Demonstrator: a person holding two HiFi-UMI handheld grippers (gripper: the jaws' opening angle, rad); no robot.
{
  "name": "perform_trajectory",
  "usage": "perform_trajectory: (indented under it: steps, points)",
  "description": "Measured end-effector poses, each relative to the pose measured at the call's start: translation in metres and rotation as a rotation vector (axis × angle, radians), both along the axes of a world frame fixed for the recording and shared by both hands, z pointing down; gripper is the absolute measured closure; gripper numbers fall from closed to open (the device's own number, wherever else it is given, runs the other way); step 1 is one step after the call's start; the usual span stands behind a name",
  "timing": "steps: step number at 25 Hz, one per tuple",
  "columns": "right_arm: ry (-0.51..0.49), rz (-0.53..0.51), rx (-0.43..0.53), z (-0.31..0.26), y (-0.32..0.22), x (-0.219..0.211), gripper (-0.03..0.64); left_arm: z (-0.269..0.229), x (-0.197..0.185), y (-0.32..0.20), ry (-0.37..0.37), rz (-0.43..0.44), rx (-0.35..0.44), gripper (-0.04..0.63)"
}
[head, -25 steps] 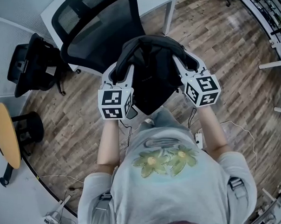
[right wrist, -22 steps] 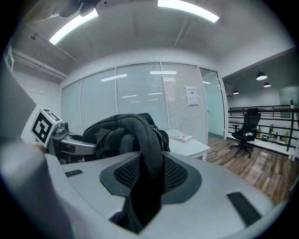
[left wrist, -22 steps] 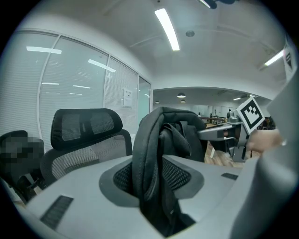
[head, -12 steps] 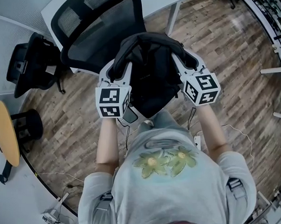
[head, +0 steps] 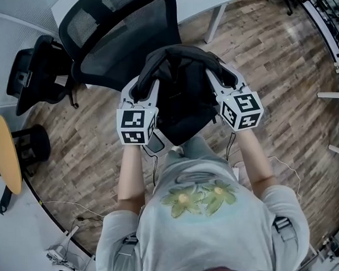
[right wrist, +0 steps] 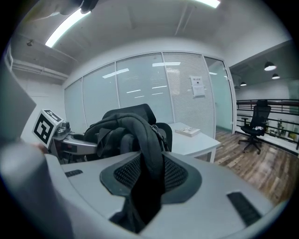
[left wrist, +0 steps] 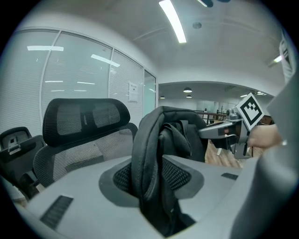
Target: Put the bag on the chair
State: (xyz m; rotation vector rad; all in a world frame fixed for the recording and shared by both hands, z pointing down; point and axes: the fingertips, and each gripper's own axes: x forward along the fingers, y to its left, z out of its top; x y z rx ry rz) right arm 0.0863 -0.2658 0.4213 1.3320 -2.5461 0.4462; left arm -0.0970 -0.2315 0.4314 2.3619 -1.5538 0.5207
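A black backpack point(head: 182, 102) hangs between my two grippers in front of the black mesh office chair point(head: 121, 32), and it hides the seat. My left gripper point(head: 142, 87) is shut on one shoulder strap point(left wrist: 148, 154), which runs up between its pads point(left wrist: 180, 172). On the other side, my right gripper point(head: 216, 78) is shut on the other strap point(right wrist: 148, 149). In the left gripper view the chair's backrest point(left wrist: 84, 121) stands just behind the bag. Whether the bag's bottom touches the seat I cannot tell.
A second black chair point(head: 40, 79) stands at the left by a round orange table point(head: 6, 156). Behind the mesh chair is a white desk point(right wrist: 198, 140) with a book point(right wrist: 188, 131) on it. Cables point(head: 280, 165) lie on the wooden floor by the person's feet.
Both grippers have carried the bag a little closer to the chair and slightly lower. Their hold on the straps looks the same.
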Motion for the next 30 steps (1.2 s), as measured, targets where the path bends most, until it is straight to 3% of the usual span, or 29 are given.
perform_trajectory:
  steps: [13, 30]
  points:
    - [0.044, -0.098, -0.087, 0.05, -0.027, -0.012, 0.485, 0.049, -0.008, -0.012, -0.012, -0.078, -0.078, 0.44]
    - [0.101, -0.091, -0.178, 0.108, -0.03, -0.019, 0.482, 0.107, -0.016, -0.017, -0.014, -0.053, -0.194, 0.44]
